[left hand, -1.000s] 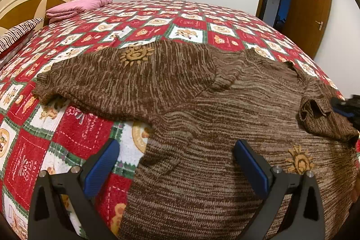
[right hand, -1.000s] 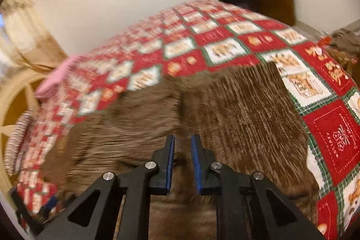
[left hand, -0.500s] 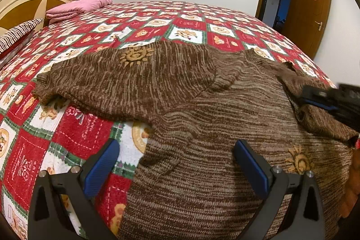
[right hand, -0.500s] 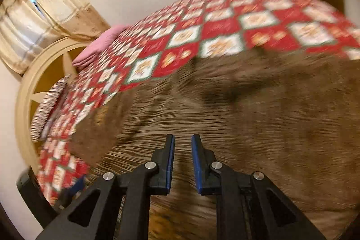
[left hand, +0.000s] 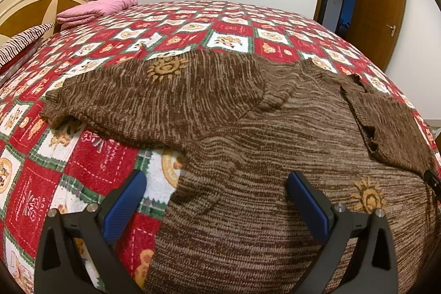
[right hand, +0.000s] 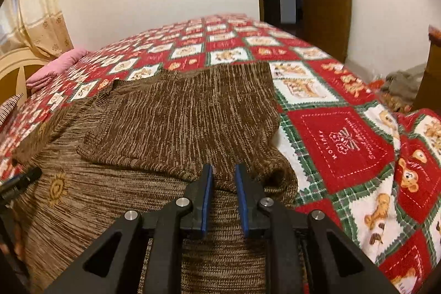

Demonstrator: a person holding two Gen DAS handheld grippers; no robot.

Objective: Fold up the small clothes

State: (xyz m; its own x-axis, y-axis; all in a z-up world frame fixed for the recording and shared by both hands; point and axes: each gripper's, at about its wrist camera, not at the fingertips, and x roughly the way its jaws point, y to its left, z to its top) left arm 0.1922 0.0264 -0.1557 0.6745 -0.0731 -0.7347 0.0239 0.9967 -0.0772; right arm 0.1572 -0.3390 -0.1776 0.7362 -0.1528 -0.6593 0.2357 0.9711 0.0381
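Observation:
A brown knit sweater [left hand: 275, 134] [right hand: 110, 197] lies flat on the red patchwork quilt [left hand: 82, 164]. Its left sleeve [left hand: 154, 101] stretches out sideways. The right sleeve [left hand: 391, 128] [right hand: 187, 123] lies folded inward across the body. My left gripper [left hand: 216, 178] hovers wide open over the sweater's lower left edge, touching nothing. My right gripper [right hand: 223, 168] sits just before the folded sleeve's near edge. Its jaws are opening from a narrow gap and no fabric is pinched between them. Its tip [left hand: 431, 179] peeks in at the right of the left wrist view.
A folded pink blanket [left hand: 96, 8] and a striped pillow [left hand: 22, 43] lie by the cream headboard [left hand: 30, 4]. A wooden door [left hand: 380, 7] stands open at the back right. Loose clothes [right hand: 402, 81] are heaped beyond the bed's right side.
The right gripper carried the right sleeve inward over the sweater's body, then swung back toward the right edge. The sleeve now lies flat and folded. The left gripper stayed still.

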